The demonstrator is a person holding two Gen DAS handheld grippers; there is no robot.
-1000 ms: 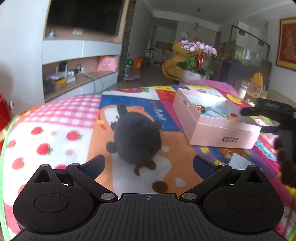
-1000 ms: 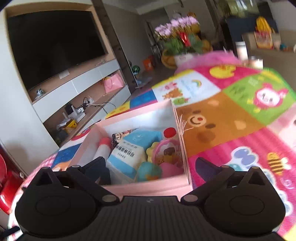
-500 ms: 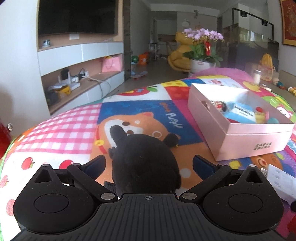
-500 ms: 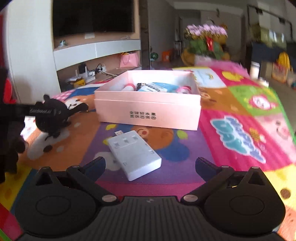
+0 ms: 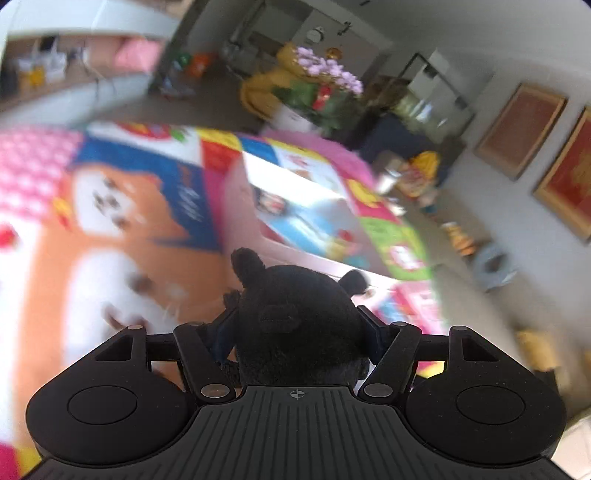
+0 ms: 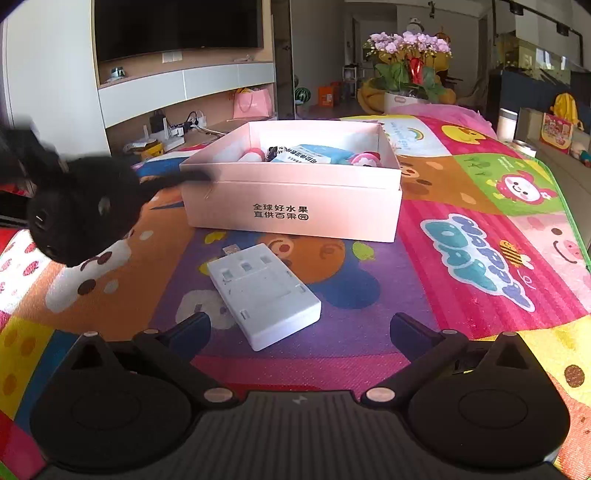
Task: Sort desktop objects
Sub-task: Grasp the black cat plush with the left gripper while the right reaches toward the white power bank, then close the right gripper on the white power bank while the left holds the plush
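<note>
— While the left gripper [image 5: 297, 328] is clamped on the black plush toy [image 5: 295, 325], where exactly is the toy sitting?

— Right between the two fingers, which have just been closing in on it; the pads press its sides, and its round ears stick up past the fingertips. From the right wrist view the same toy [image 6: 79, 210] hangs above the mat, off the surface, left of the pink box, with one dark limb reaching across the box's near left corner.

— And the right gripper [image 6: 301, 326]?

— Its jaws stand wide apart with nothing between them. It hovers over the mat, and a white flat device [image 6: 264, 295] with a USB plug at its far end lies just ahead of the fingers, flat on the purple patch.

— What's beyond that?

— The pink box [image 6: 295, 206], open-topped, with black printed characters on its near wall. Inside I can make out a blue-and-white packet and some small pink and red items; what they are I can't tell.

— And underneath everything?

— A colourful cartoon play mat [image 6: 480, 258]. Behind it, a pot of purple flowers [image 6: 410, 44] and a wall unit with a dark television [image 6: 177, 26]. The left wrist view is motion-blurred, so the background there is smeared.
</note>
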